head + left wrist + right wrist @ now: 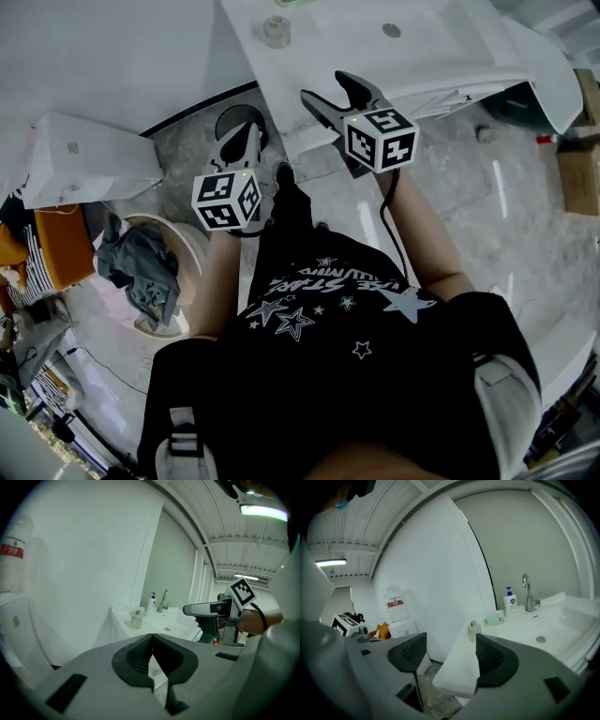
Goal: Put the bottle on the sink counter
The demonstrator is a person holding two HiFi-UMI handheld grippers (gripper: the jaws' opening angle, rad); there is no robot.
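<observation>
From above, the head view showed the small bottle (276, 31) only as a round top near the left end of the white table (319, 42) with the sink in it. The two gripper views showed it from the side: a short clear bottle (474, 631) with a gold-coloured cap, standing upright with its long axis vertical and the cap pointing up. It stood on the table close to the end edge, well apart from both grippers.

The left gripper (251, 131) hung low in front of the person, pointing towards the table's end. Its own view showed the jaws brought together at the tips, with nothing between them. The bottle (136, 619) stood beyond them in that view.

The right gripper (328, 86) was held higher, its tips over the table's front edge. Its jaws stood wide apart and empty, and only the table's corner showed through the gap. The left gripper view also caught this gripper (206, 609) from the side.

Only the gripper views took in the back of the table. There a soap pump (510, 602) stood beside the tap (527, 592), with a green soap dish (493, 620) between the pump and the bottle. A water jug (395, 603) with a red label stood against the wall.

Only the head view showed the floor, where a basket (192, 244) held grey clothes (141, 267).
</observation>
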